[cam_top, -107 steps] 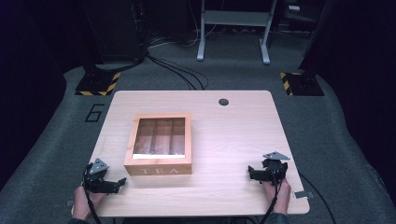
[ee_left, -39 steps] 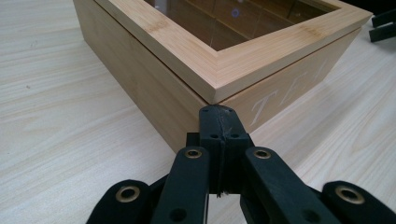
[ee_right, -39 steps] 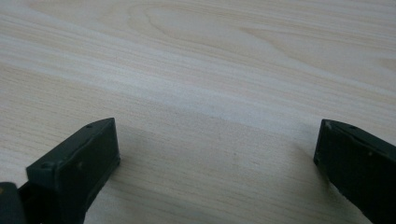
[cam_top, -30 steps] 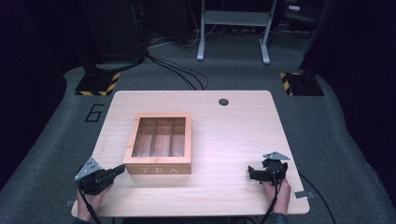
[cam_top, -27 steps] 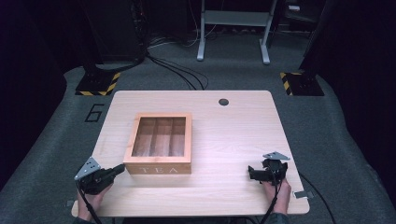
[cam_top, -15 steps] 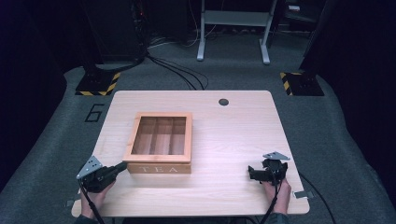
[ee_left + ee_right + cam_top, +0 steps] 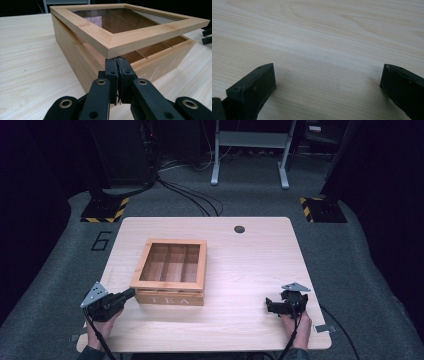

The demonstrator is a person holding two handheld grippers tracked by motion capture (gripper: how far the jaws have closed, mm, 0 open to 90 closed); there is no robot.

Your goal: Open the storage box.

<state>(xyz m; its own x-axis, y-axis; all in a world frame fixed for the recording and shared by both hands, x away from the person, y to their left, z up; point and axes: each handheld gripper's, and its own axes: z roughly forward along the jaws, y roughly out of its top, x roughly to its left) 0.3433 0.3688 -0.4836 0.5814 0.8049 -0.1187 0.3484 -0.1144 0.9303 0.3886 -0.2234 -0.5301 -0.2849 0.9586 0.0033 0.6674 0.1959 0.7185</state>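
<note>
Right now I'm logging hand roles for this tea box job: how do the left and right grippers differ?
The left gripper has its fingers shut together, tips tucked under the raised corner of the tea box lid; the right gripper has its fingers spread wide with nothing between them. The left gripper touches the box; the right gripper sits apart, over bare table. Both are black, hand-held, near the table's front edge.

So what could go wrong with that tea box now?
The left gripper is shut, with its tips wedged under a corner of the glass lid, which is slightly lifted. The tips could slip out, so the lid drops shut. Pushing might also slide the tea box, since the right gripper rests away.
</note>
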